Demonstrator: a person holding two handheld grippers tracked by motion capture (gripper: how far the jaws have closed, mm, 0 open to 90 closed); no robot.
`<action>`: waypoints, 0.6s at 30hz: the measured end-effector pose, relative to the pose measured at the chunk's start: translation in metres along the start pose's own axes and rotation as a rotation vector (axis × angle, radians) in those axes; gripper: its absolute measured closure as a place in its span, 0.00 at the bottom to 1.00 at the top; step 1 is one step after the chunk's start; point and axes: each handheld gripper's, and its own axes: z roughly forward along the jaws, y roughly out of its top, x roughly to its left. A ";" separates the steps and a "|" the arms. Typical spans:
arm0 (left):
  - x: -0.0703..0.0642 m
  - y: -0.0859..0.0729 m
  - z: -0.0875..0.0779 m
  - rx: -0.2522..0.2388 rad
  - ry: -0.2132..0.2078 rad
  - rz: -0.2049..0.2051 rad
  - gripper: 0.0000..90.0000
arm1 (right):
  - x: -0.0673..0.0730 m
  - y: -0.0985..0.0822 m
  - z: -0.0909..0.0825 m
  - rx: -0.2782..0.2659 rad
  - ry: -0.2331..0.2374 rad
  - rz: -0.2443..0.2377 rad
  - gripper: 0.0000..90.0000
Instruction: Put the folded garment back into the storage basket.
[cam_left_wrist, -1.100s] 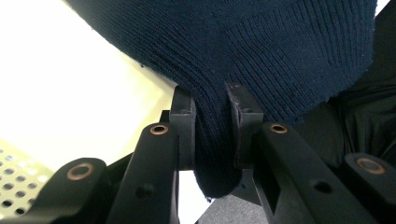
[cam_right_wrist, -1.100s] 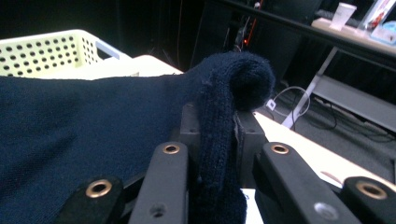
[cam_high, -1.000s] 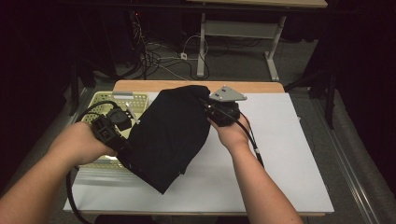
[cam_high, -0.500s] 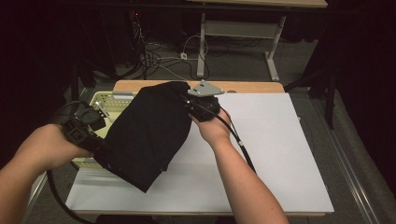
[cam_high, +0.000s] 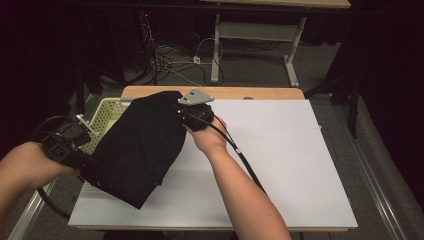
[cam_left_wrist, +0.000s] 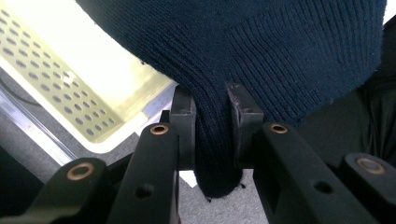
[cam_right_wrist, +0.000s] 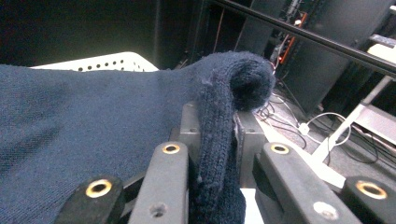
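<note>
High view: left gripper (cam_high: 75, 150) and right gripper (cam_high: 192, 117) each pinch the dark knit sweater (cam_high: 142, 145), apparently heading toward the perforated basket (cam_high: 107, 112). Keep both clamped and the fabric taut so no hem snags the rim.

knit garment (cam_left_wrist: 280, 51): dark navy, fine ribbed pattern, near black in the high view. basket (cam_high: 107, 117): pale yellow, rows of small holes. table sheet (cam_high: 280, 150): plain white. table edge (cam_high: 250, 93): light wood. gripper jaws: black, brass-coloured rivets.

Both forearms are bare, no sleeves; black grippers (cam_high: 67, 145) (cam_high: 196, 116) – brass-ringed screw holes along the jaws, black cables (cam_high: 240, 155) trailing, grey three-cornered plate (cam_high: 195, 96) on the right one
</note>
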 end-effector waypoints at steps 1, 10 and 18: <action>0.002 -0.002 0.001 0.002 0.000 -0.005 0.82 | 0.001 0.001 0.003 0.000 0.004 0.000 0.88; 0.020 -0.022 0.001 -0.005 -0.003 -0.060 0.82 | 0.014 0.008 0.033 0.010 0.038 -0.017 0.88; 0.036 -0.034 0.000 -0.020 -0.007 -0.104 0.82 | 0.023 0.017 0.058 0.014 0.058 -0.045 0.88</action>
